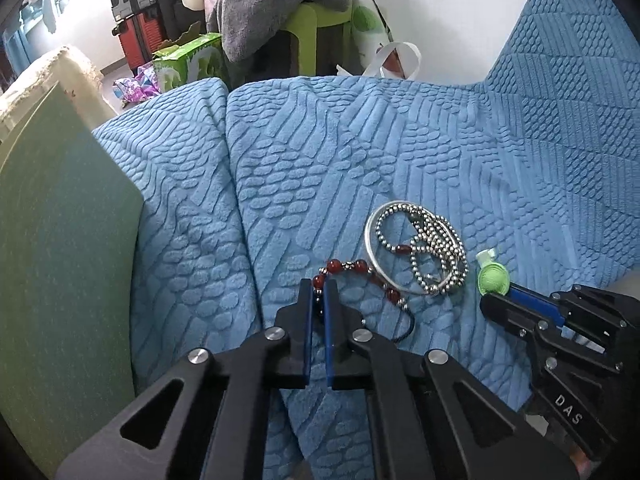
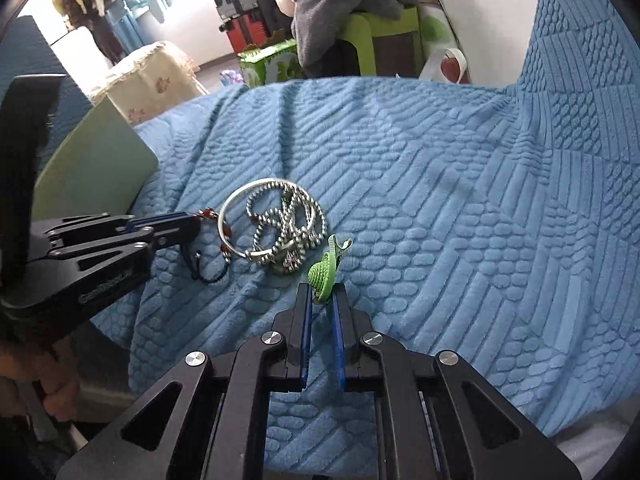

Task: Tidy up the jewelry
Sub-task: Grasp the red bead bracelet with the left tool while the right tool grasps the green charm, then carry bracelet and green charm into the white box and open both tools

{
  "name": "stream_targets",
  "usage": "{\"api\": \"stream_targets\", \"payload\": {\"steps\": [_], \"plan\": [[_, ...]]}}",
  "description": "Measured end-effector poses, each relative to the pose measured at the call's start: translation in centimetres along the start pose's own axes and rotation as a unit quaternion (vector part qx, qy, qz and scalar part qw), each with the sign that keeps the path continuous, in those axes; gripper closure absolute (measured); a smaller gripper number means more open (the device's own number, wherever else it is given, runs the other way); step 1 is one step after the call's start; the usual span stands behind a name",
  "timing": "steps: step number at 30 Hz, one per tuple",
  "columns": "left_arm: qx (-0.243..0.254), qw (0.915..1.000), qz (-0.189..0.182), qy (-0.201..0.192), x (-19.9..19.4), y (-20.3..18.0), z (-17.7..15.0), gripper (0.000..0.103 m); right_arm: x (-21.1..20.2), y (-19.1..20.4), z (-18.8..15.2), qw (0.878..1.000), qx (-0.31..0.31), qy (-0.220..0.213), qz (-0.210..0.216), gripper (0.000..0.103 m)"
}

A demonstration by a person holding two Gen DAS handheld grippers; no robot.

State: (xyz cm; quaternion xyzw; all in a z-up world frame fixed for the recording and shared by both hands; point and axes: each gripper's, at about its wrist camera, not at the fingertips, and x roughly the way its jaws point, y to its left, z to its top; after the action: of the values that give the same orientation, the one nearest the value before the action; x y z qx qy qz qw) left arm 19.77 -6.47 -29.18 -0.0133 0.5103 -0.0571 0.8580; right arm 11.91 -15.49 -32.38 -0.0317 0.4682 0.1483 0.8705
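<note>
A red bead bracelet (image 1: pixel 362 270) lies on the blue textured blanket (image 1: pixel 320 152), and my left gripper (image 1: pixel 319 286) is shut on one of its beads. Right beside it rest a silver bangle (image 1: pixel 370 240) and a tangled silver ball chain (image 1: pixel 436 248). In the right wrist view my right gripper (image 2: pixel 321 294) is shut on a green hair clip (image 2: pixel 322 274), just right of the silver bangle (image 2: pixel 230 204) and the chain (image 2: pixel 292 220). The left gripper (image 2: pixel 192 220) comes in there from the left, against the red beads (image 2: pixel 208 213).
A pale green board (image 1: pixel 60 240) stands at the blanket's left edge. Beyond the blanket are a green stool with grey clothes (image 1: pixel 280 4), a green carton (image 1: pixel 188 60) and a red suitcase (image 1: pixel 140 40). A hand (image 2: pixel 56 396) shows at lower left.
</note>
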Motion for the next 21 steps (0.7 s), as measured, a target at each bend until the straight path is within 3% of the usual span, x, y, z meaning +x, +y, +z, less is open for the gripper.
{"api": "stream_targets", "payload": {"steps": [7, 21], "plan": [[-0.030, 0.9982, -0.052, 0.000, -2.1, 1.2, -1.4, 0.099, -1.2, 1.4, 0.0, 1.000, 0.017, -0.005, 0.010, 0.096], [-0.045, 0.9952, -0.079, -0.037, -8.5, 2.1, -0.9, 0.099, -5.9, 3.9, 1.2, 0.999, 0.026, -0.037, -0.008, 0.096]]}}
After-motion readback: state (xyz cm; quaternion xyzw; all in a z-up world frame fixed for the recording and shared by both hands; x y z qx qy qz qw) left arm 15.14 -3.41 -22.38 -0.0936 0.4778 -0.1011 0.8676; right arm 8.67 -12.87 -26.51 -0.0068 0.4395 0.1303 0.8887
